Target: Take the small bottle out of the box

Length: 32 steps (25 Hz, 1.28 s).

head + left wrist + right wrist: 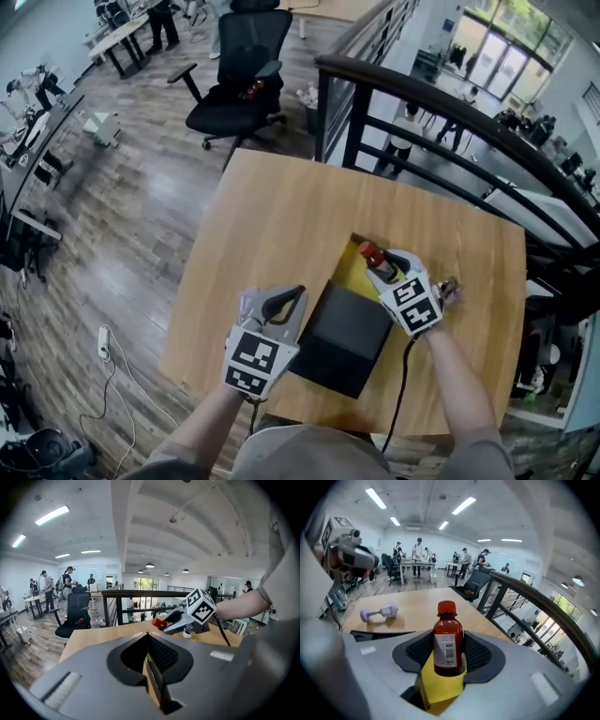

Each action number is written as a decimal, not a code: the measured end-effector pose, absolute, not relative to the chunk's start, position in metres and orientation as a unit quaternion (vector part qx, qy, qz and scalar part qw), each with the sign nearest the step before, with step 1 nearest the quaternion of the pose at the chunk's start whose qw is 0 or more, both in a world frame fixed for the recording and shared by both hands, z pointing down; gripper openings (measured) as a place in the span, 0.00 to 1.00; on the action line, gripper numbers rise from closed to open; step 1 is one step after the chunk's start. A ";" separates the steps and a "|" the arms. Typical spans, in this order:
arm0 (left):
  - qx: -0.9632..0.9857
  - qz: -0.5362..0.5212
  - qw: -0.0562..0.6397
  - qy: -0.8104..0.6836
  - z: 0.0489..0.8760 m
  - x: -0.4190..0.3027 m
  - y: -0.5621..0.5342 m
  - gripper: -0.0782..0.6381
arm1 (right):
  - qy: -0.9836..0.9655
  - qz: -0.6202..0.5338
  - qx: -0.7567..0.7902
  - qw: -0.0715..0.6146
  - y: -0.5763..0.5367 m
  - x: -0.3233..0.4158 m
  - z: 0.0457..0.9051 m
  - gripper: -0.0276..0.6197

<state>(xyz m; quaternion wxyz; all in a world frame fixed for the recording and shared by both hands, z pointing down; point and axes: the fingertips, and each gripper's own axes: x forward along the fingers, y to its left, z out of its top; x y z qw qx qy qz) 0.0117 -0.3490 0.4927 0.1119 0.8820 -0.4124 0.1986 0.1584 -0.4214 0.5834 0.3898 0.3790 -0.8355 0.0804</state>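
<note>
At the near edge of the surface (pixel 281 216), about midway along, sits the black box (pixel 342 339). Its dark panel faces up and a strip of yellow lining (pixel 352 265) shows on the side toward the far edge. And there's the small bottle (pixel 448 641)! It has a red body, a red cap and a white label with a barcode, and it stands upright, clenched between the fingers of the right gripper (pixel 384 268). The padded fingers press its lower half from both sides. In the right gripper view the yellow lining lies directly under the bottle's base, so it is right over the open part of the box. Whether the base has cleared the lining, I can't tell.

Over to the left gripper (pixel 292 296). It rests just beside the box's left side, fingers pointing toward the far right corner. In its own view those fingers are drawn together, with only a thin slit between them. Its marker cube sits closest to the near edge.

A little lilac dumbbell-shaped toy (pixel 377 612) lies on its side on bare wood, well apart from the bottle (the right gripper view shows it best). Beyond the far edge stands a black office chair (pixel 239 75), and a dark railing (pixel 450 127) runs past the far right corner.
</note>
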 end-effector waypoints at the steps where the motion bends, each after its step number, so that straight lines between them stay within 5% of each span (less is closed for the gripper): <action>1: 0.883 0.196 0.107 -0.413 0.487 0.011 -0.350 0.11 | -0.837 0.079 0.395 0.370 -0.419 0.160 0.569 0.37; 20: 0.894 0.129 0.009 -0.429 0.367 0.004 -0.297 0.11 | -0.838 0.069 0.535 0.078 -0.280 0.186 0.380 0.37; 32: 0.892 0.138 0.014 -0.431 0.379 -0.010 -0.245 0.11 | -0.836 0.107 0.536 0.039 -0.201 0.175 0.385 0.37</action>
